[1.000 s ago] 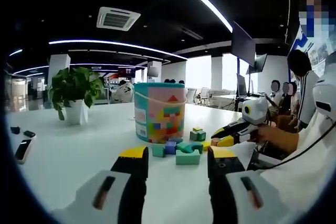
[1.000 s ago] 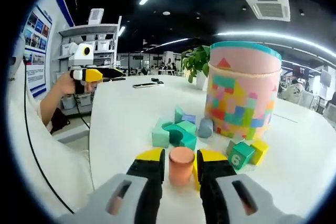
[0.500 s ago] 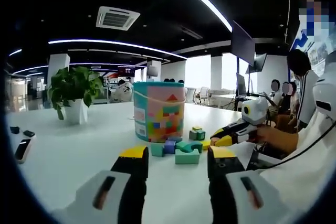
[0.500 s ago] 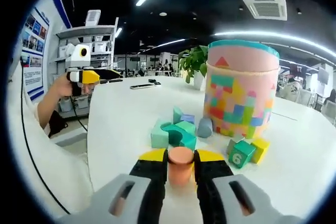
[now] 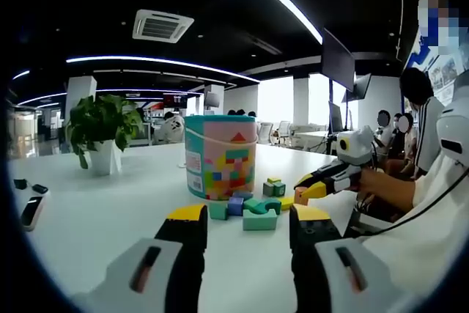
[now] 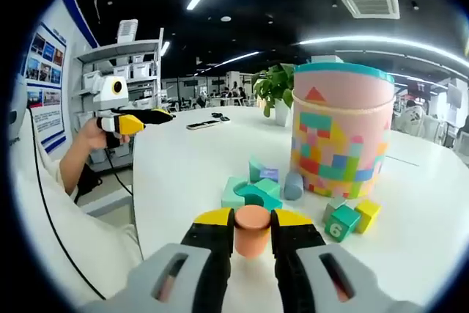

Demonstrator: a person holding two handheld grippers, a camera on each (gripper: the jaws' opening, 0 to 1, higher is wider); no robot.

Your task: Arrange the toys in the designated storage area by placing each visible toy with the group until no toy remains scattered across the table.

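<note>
In the right gripper view, the right hand-held gripper (image 6: 253, 226) is clamped on an orange cylinder block (image 6: 252, 229) held between its yellow-tipped jaws, above the white tabletop (image 6: 183, 166). At about 12 o'clock from it lies the cluster of toy blocks (image 6: 253, 190), with the patterned storage tub (image 6: 341, 140) at 1 o'clock. In the left gripper view, the left hand-held gripper (image 5: 248, 225) stands wide open and empty, the blocks ahead at 12 o'clock.
</note>
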